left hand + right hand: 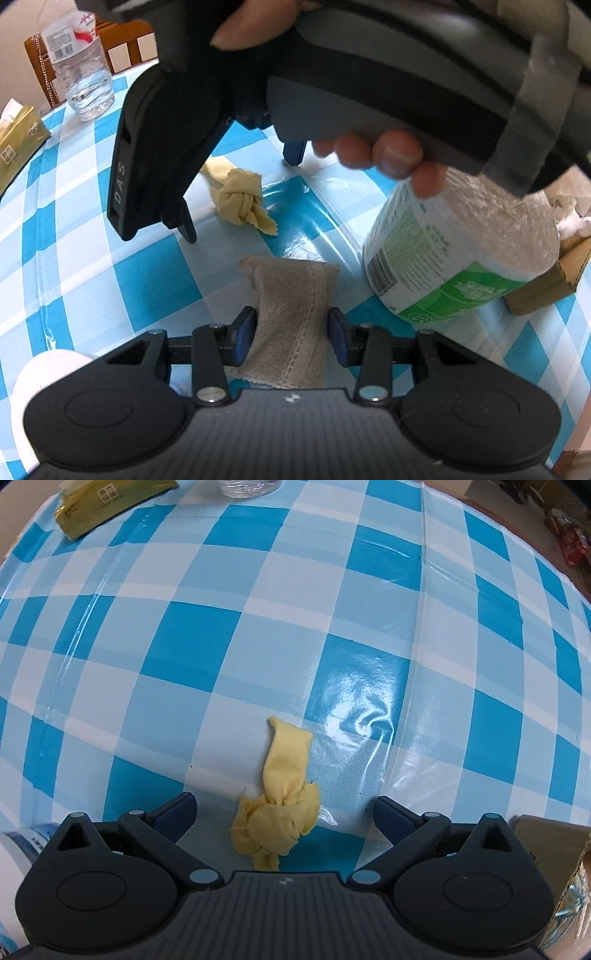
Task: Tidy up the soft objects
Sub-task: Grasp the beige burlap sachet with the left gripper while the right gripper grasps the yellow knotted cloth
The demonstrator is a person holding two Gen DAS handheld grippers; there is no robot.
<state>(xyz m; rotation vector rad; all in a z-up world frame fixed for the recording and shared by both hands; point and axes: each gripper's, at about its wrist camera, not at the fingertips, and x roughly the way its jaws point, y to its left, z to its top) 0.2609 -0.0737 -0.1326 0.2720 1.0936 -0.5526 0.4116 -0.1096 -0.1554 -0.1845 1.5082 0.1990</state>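
Observation:
In the left wrist view my left gripper (291, 334) is shut on a beige mesh pouch (291, 295), its blue pads pressing both sides. The pouch hangs over the blue checked tablecloth (92, 258). Beyond it lies a knotted yellow cloth (240, 201) on the table. A hand holds my right gripper (240, 188) over that cloth, pointing down. In the right wrist view the right gripper (284, 806) is open, and the yellow cloth (286, 753) lies on the table between its two spread fingers (181, 805), touching neither.
A clear water bottle (79, 70) and a gold tissue pack (18, 147) stand at the far left. A green-wrapped paper roll (461, 251) leans by a cardboard box (554, 280) on the right. A white roll (40, 376) sits near left. A wooden chair (125, 40) is behind.

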